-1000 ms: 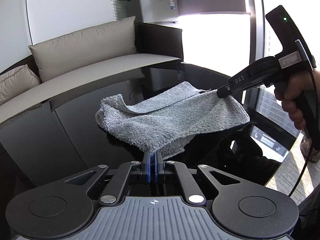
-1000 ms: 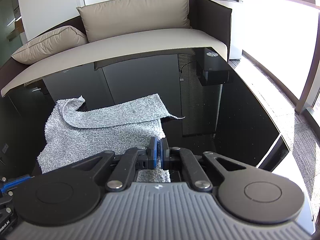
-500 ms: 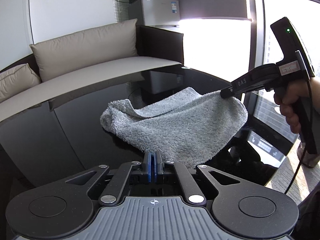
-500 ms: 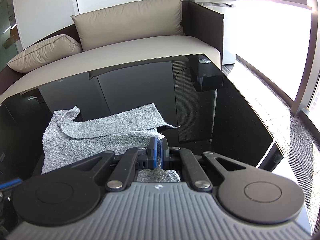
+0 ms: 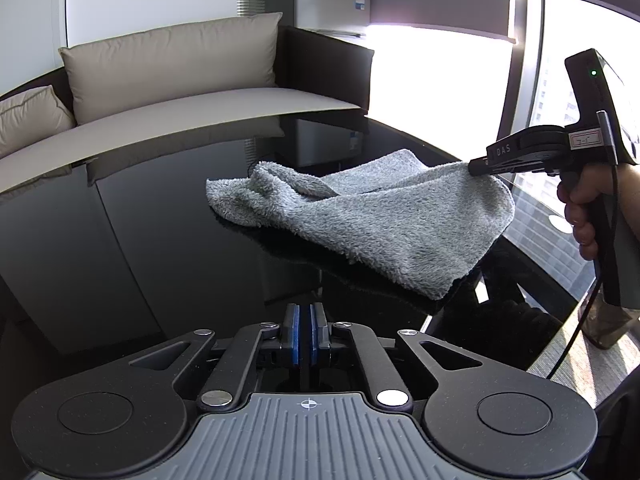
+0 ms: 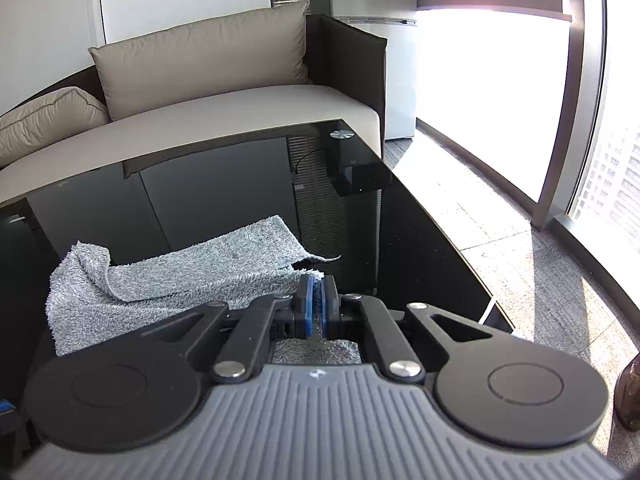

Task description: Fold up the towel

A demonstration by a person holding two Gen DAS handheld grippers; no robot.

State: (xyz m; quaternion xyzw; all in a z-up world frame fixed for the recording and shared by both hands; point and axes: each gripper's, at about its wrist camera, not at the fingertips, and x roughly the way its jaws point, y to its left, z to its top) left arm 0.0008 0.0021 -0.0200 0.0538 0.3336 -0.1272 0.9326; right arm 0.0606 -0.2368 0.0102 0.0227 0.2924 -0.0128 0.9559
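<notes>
A gray fluffy towel lies on a shiny black glass table, with one part lifted off the glass. The right gripper has the towel by its edge and holds that edge up in the air, so the cloth hangs down in a soft sag toward the table. A hand is wrapped around the handle of that gripper. From its own camera the right gripper shows its blue pads with gray fluff squeezed between them — its jaws have just been opening a little, but the towel is between them and looks pinched.

The left gripper is lower down and nearer the front of the table. Its two blue pads sit almost together with only a thin dark slit between them. Nothing is in there. The near corner of the towel hangs just past its tips, not touching them.

The far part of the towel is bunched up in a little roll, and one flap is folded over the rest. The far corner pokes out to a thin point — maybe a loose thread, it is hard to tell.

Behind the table stands a sofa with tan cushions. A small white fridge is in the corner, and bright light comes in through the big window.
</notes>
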